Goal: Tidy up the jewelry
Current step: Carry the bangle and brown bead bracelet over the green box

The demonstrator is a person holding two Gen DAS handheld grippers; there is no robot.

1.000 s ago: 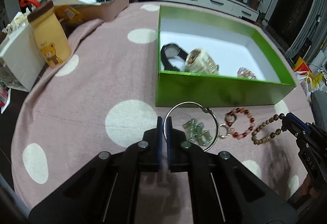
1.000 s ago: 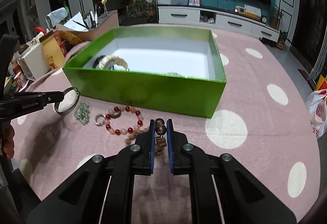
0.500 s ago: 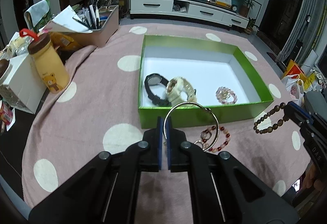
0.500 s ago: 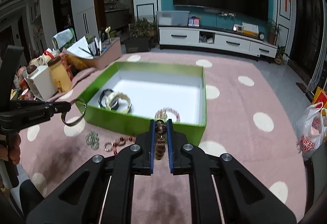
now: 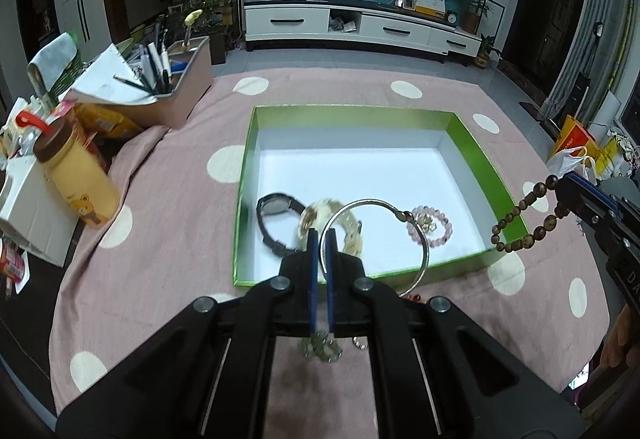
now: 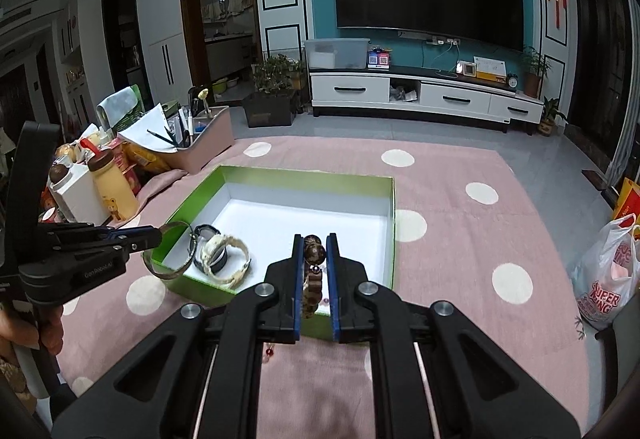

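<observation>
A box (image 5: 244,175) sits mid-table (image 5: 168,199); inside, near its left corner, two watches (image 5: 276,215) lie left of a bracelet (image 5: 434,225). A bottle (image 5: 78,175) stands far left.

Both wrist views above green box (image 5: 472,143)

Both grippers' fingers (image 5: 311,255) clamped, raised

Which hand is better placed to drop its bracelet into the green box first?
Left. Its tongs hold the silver bangle over the green box floor, while the right tongs' wooden bead bracelet hangs at the rim.
</observation>
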